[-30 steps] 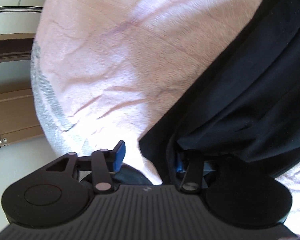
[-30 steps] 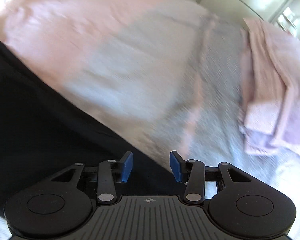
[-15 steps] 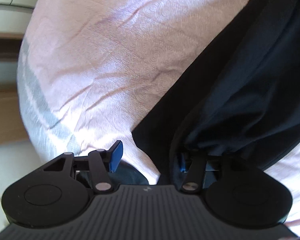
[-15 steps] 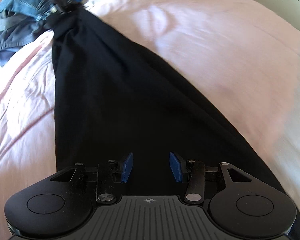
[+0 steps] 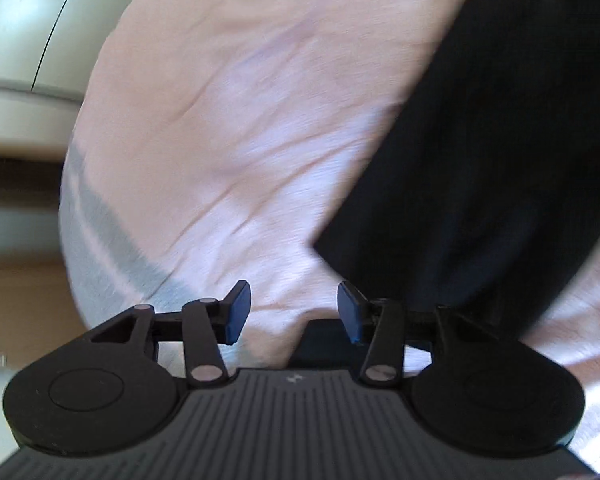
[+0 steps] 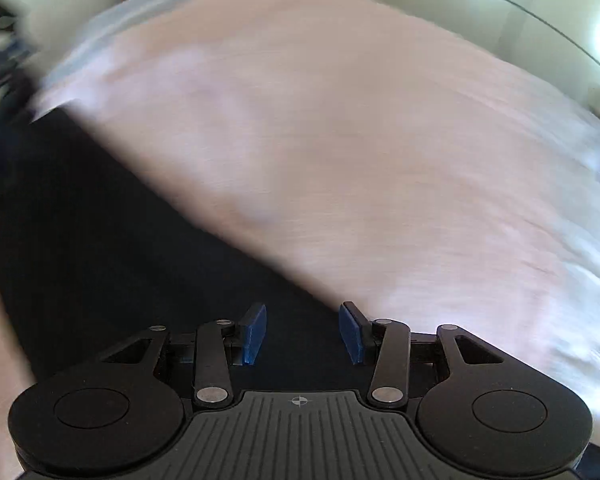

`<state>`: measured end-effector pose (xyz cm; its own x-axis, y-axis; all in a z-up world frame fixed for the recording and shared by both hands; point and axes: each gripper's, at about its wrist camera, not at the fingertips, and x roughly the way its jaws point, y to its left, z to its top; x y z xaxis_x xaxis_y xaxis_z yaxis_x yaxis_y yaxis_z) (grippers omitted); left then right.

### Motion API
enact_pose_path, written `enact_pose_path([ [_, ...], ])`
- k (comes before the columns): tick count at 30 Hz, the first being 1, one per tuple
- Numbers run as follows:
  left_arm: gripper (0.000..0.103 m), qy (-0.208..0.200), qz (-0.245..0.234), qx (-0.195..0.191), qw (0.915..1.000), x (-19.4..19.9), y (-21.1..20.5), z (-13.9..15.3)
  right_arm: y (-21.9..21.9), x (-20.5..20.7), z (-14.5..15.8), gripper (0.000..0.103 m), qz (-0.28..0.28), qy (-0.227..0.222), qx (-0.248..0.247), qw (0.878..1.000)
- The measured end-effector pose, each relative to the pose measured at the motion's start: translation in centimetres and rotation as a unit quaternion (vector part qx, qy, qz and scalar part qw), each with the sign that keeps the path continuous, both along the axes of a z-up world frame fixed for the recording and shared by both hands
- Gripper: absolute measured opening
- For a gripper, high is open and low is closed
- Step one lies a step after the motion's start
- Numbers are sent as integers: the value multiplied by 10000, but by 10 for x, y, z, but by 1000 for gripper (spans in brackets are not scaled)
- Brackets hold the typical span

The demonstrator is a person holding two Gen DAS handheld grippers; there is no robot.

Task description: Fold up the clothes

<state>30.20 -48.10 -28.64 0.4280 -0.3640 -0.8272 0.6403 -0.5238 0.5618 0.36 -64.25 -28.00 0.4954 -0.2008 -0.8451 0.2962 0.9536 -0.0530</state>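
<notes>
A black garment (image 5: 480,160) lies spread on the pink bedsheet (image 5: 240,120). In the left wrist view its near corner sits just up and right of my left gripper (image 5: 294,312). That gripper's jaws are closing with only bare sheet between the blue pads (image 5: 238,312). In the blurred right wrist view the black garment (image 6: 120,240) fills the lower left. My right gripper (image 6: 303,332) hovers open over its diagonal edge, and no cloth is pinched between the pads.
The bed's grey-striped edge (image 5: 100,232) drops off at the left, with wooden floor (image 5: 16,288) and pale cabinet doors (image 5: 28,20) beyond. A blurred dark pile of clothes (image 6: 0,60) lies at the far left of the bed in the right wrist view.
The black cloth that hung over my left gripper's right finger has come off and now lies on the sheet. My right gripper swept across the garment toward its edge.
</notes>
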Motion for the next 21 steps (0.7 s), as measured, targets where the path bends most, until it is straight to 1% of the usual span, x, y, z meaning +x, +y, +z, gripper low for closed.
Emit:
enact_pose_path([
  [2,43,55,-408,40,9991,-22,28,-13,34,3,-5,45,302,79,100,9995],
  [5,41,4,-934,151,9955,-51,66,-47,72,1,-12,45,316,72,445,9985],
  [7,41,-274,-1204,191,9922,-60,82,-72,94,3,-17,45,293,67,576,9979],
  [8,38,-445,-1301,196,9903,-61,87,-84,105,5,-20,45,291,82,600,9977],
  [10,33,-617,-1434,193,9875,-60,91,-99,122,6,-24,45,266,93,618,9977],
  [11,33,-682,-1487,150,9864,-59,93,-104,127,6,-25,45,241,88,611,9978],
  [12,32,-750,-1531,72,9853,-59,93,-106,127,6,-24,45,189,80,608,9979],
  [14,5,-754,-1566,-54,9848,-55,95,-104,130,9,-24,45,123,71,587,9982],
  [16,4,-686,-1581,-331,9845,-47,102,-88,133,13,-22,45,161,95,502,9986],
  [18,3,-660,-1425,-612,9857,-34,113,-65,135,16,-18,45,265,146,367,9989],
  [19,3,-639,-1387,-623,9863,-30,119,-59,137,14,-13,45,328,140,299,9989],
  [21,3,-603,-1391,-475,9873,-26,131,-55,142,8,-7,45,456,138,171,9987],
])
